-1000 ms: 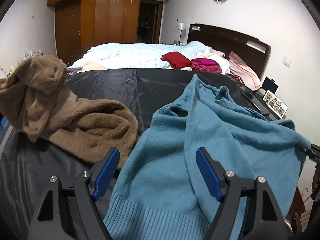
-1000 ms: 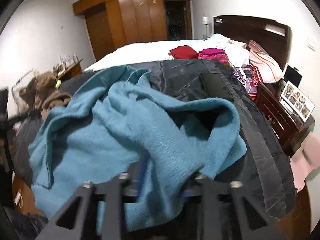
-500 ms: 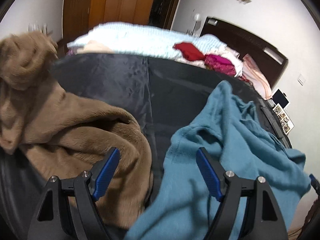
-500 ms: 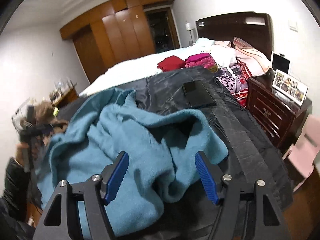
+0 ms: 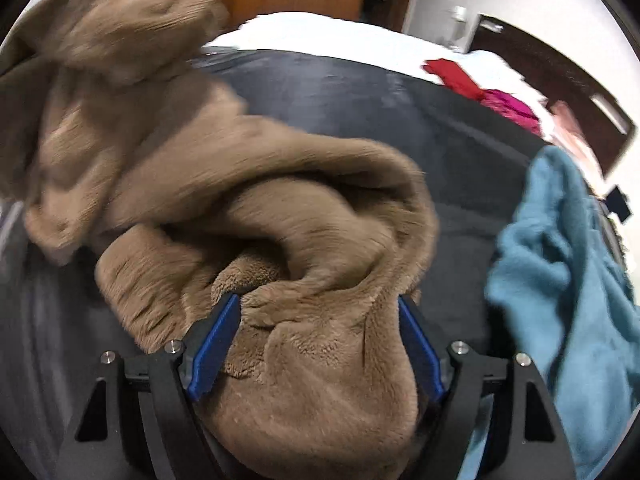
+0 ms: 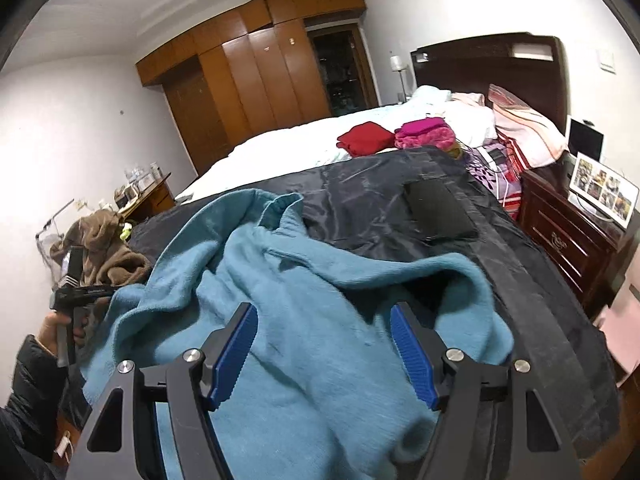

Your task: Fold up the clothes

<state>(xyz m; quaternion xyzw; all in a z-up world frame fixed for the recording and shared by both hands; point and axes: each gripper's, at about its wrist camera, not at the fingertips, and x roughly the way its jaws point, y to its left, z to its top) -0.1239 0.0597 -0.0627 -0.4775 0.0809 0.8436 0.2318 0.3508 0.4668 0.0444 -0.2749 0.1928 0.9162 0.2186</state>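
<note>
A brown fleece garment (image 5: 248, 184) lies bunched on the black sheet (image 5: 340, 92). My left gripper (image 5: 318, 300) is open, low over it, and a thick fold of the fleece sits between its blue pads (image 5: 216, 344). A teal sweater (image 6: 280, 264) is spread crumpled on the sheet, and its edge shows at the right of the left wrist view (image 5: 560, 280). My right gripper (image 6: 324, 308) hovers open just above the sweater with nothing pinched. The brown garment (image 6: 108, 248) shows at the far left of the right wrist view, beside a person's hand (image 6: 56, 328).
A flat black case (image 6: 436, 212) lies on the sheet behind the sweater. Folded red (image 6: 366, 138) and pink (image 6: 424, 132) clothes sit on the white bedding. Pillows lean on the headboard. A dark nightstand (image 6: 568, 216) with photo frames stands at the right.
My left gripper swung left and down from the teal sweater onto the brown garment. My right gripper opened, let go of the teal sweater, and drew back slightly.
</note>
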